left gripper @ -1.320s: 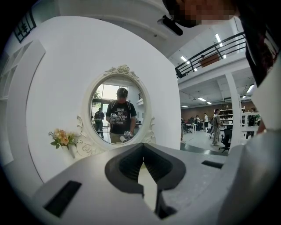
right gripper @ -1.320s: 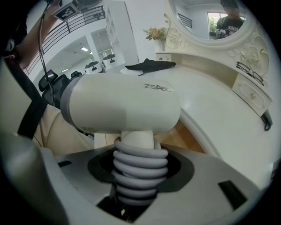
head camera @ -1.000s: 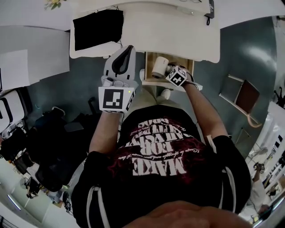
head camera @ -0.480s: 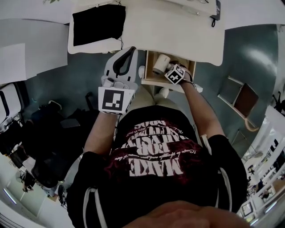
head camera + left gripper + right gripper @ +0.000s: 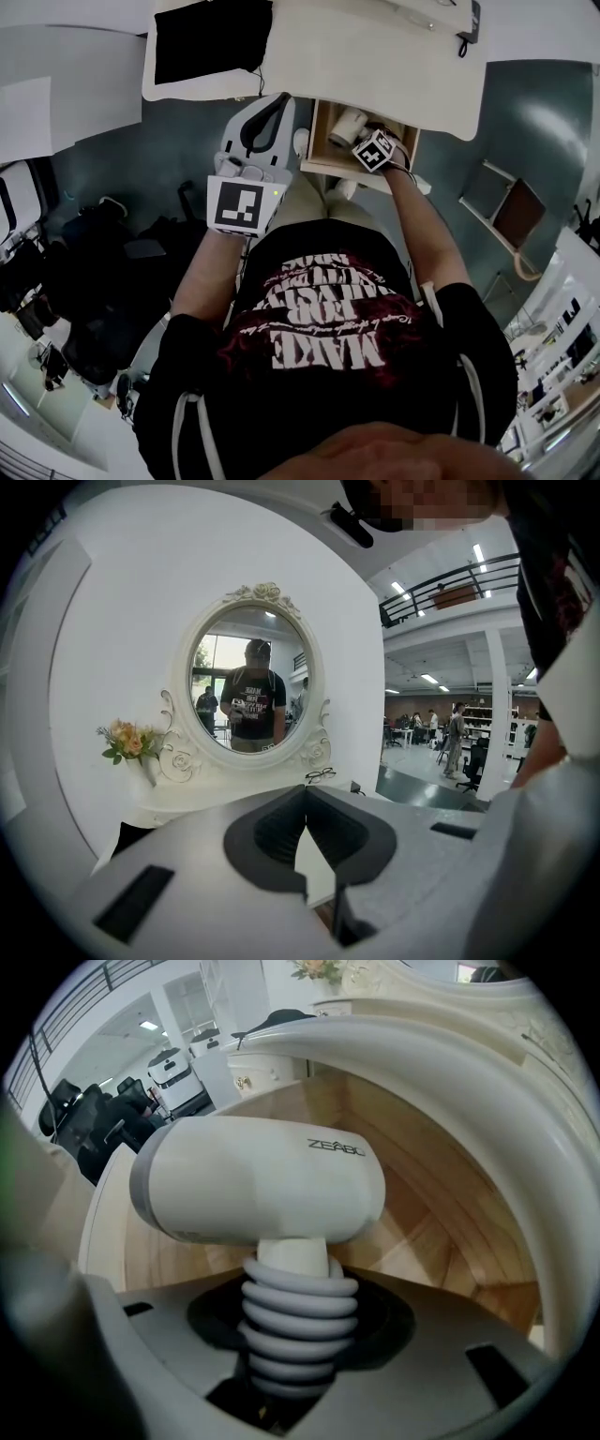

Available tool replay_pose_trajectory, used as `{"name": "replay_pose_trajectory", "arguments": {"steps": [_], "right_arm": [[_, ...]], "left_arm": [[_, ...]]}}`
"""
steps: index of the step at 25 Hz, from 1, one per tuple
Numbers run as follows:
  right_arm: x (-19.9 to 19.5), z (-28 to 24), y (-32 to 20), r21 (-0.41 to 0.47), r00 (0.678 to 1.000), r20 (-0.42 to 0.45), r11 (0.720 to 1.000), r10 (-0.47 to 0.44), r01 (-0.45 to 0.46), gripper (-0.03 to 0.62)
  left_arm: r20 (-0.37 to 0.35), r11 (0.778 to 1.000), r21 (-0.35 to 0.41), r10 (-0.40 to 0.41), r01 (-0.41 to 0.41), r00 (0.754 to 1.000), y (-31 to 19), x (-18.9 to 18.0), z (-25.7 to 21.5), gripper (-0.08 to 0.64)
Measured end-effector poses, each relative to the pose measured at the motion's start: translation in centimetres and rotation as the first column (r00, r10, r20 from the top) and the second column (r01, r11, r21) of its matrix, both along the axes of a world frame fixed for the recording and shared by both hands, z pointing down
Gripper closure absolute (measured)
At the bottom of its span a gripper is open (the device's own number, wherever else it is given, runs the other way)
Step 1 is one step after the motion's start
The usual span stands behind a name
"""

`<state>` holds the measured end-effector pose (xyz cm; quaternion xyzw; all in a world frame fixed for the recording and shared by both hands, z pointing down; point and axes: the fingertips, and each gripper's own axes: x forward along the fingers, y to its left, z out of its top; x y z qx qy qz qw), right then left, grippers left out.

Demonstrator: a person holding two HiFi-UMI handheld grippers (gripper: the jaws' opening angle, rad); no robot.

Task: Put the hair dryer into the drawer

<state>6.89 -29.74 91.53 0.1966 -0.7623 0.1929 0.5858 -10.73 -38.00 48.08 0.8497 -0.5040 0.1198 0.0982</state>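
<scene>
The white hair dryer (image 5: 258, 1180) hangs over the wooden floor of the open drawer (image 5: 422, 1241). Its handle, wound with a grey cord (image 5: 295, 1321), stands between the jaws of my right gripper (image 5: 295, 1344), which is shut on it and points steeply down. In the head view the hair dryer (image 5: 347, 126) lies inside the drawer (image 5: 323, 155) under the white vanity top, with the right gripper (image 5: 367, 142) just above it. My left gripper (image 5: 266, 108) is held left of the drawer, jaws shut and empty. In the left gripper view the left gripper (image 5: 305, 829) faces the vanity.
A black cloth (image 5: 211, 52) lies on the vanity top (image 5: 375, 56). An oval mirror (image 5: 248, 691), a small vase of flowers (image 5: 127, 742) and a pair of glasses (image 5: 319, 776) stand at the vanity's back. A chair (image 5: 511, 211) stands to the right.
My right gripper has sunk with the hair dryer, lower into the drawer. The left gripper has dropped a little and stays shut.
</scene>
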Motion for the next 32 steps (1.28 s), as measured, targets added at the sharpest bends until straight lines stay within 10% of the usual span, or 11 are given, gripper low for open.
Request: {"name": "replay_pose_trajectory", "arguments": {"steps": [32], "right_arm": [[0.4,-3.5,0.9,-0.032,0.993,0.092,0.997,0.071,-0.069,0.322]], "left_arm": [[-0.004,0.998,0.053,0.036,-0.036,0.999,1.0,0.3,-2.7,0.555]]}}
